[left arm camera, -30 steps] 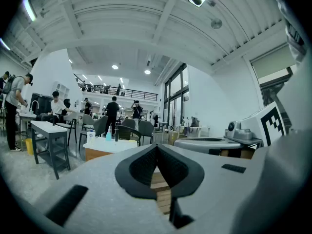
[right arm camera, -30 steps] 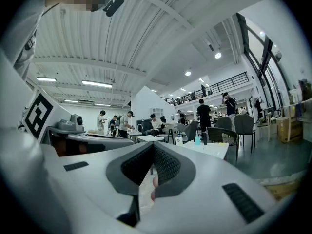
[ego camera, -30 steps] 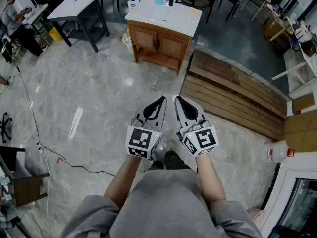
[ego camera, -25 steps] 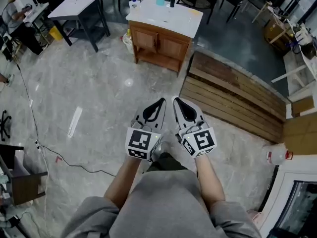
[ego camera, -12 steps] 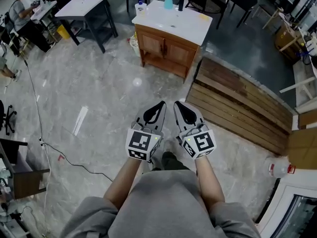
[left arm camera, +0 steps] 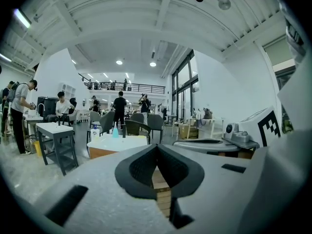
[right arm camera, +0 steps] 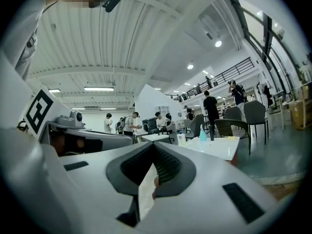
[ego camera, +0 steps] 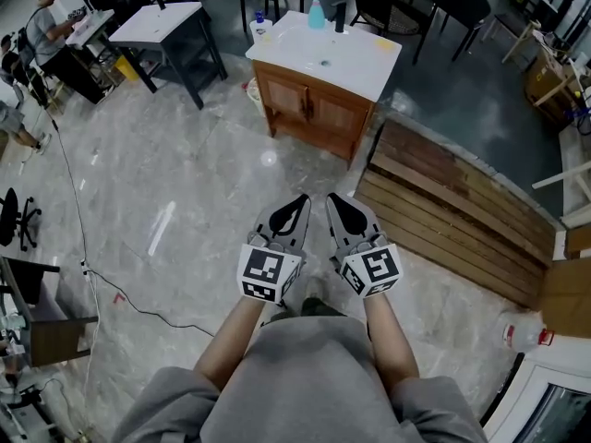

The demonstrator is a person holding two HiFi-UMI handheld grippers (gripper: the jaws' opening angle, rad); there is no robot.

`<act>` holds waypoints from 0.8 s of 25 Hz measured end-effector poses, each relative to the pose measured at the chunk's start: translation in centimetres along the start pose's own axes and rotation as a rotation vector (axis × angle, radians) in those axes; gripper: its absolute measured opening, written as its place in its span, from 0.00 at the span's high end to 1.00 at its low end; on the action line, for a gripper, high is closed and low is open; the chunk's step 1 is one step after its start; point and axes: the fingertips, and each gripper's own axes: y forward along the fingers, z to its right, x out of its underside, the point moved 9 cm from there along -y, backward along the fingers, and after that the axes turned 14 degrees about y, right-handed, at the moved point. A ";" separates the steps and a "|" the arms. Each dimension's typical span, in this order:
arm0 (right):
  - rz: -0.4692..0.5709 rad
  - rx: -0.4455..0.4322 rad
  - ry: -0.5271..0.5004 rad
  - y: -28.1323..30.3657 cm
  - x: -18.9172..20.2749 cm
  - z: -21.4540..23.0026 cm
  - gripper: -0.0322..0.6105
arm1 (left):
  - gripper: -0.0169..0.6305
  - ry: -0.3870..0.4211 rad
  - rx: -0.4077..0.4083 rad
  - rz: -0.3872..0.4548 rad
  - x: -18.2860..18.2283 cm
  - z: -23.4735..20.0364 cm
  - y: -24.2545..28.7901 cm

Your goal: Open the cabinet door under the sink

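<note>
While the cabinet door (ego camera: pixel 297 100) under the sink (ego camera: pixel 323 52) is sitting shut at the top middle of the head view, well apart from both tools, nothing is getting opened yet. The left gripper (ego camera: pixel 303 199) and right gripper (ego camera: pixel 331 198) are hanging side by side low in front of the person, pointing toward the vanity, each with its jaws closed tip to tip and gripping nothing. Risks, judging from here: the jaws are needing to part before reaching the handles near the centre seam, or they'll be butting the wood instead of hooking anything; two doors are sitting next to each other, so grabbing both handles or the wrong one is looking possible; the handles are looking too small to read. The wooden platform (ego camera: pixel 452 206) is lying just right of the approach path and a cable (ego camera: pixel 138 307) is trailing on the floor at the left, both likely tripping spots. A hard pull could be rocking the bottles on top. Containers: the basin is looking empty; a teal bottle (ego camera: pixel 317 14), a dark bottle (ego camera: pixel 340 18) and a white bottle (ego camera: pixel 261 28) are standing on the top, contents not showing; the cabinet's inside is hidden; a plastic jug (ego camera: pixel 522 330) is lying at the far right.
</note>
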 end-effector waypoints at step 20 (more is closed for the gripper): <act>-0.022 0.001 0.058 4.7 -0.3 6.0 0.94 | 0.96 -0.005 0.000 -0.058 1.5 -2.5 6.7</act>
